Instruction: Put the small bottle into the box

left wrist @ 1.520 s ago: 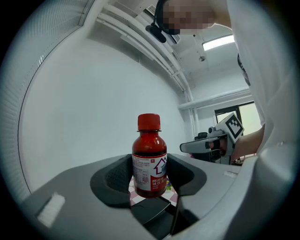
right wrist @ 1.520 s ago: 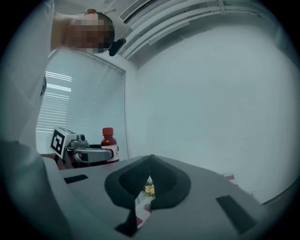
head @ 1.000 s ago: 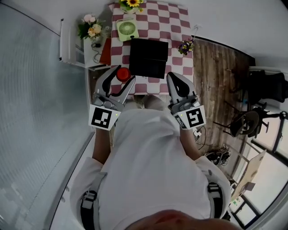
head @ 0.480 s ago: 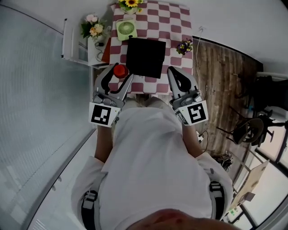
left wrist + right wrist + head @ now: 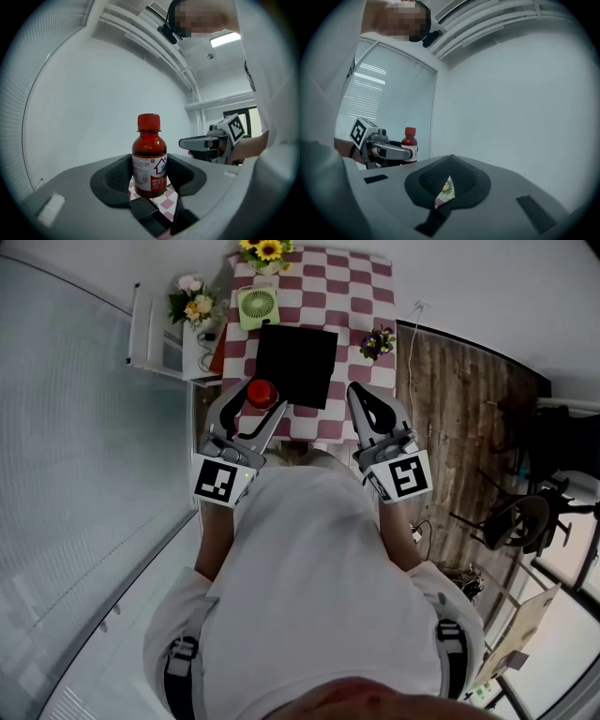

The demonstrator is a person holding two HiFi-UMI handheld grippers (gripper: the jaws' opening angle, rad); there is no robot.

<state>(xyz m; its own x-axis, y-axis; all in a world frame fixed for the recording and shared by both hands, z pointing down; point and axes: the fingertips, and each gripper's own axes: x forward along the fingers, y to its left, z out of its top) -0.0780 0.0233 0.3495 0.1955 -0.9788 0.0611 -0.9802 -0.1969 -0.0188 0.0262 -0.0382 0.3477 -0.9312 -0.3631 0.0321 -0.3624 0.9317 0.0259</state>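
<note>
Gripping: our left gripper (image 5: pixel 150 177) is clamped on the bottle (image 5: pixel 149 157), one jaw on each side of its lower body.
Bottle axis: we carry it upright, red cap (image 5: pixel 149 121) on top, with its long axis standing across the jaws.
Bottle's place: it is in the air in the left gripper, above the near left part of the table (image 5: pixel 361 292). In the head view its cap sits just at the near left corner of the box (image 5: pixel 296 365).
Right gripper (image 5: pixel 446 185): its jaws are drawn almost together with only a sliver of gap, and we hold nothing in it. It is level with the left gripper and well apart from it, by the near right corner of the box.
Box: it is black and square and lies on the checked table. We cannot tell its depth from above.
Direction: the box lies ahead of the left gripper and a little to its right.
Nearer hand: the left one is nearer, and it has the bottle.
Next move, as we judge it: we carry the bottle forward and rightward until it is over the middle of the box. Then we lower it upright and part the jaws.
Risk: letting go at the rim could tip the bottle onto the cloth.
</note>
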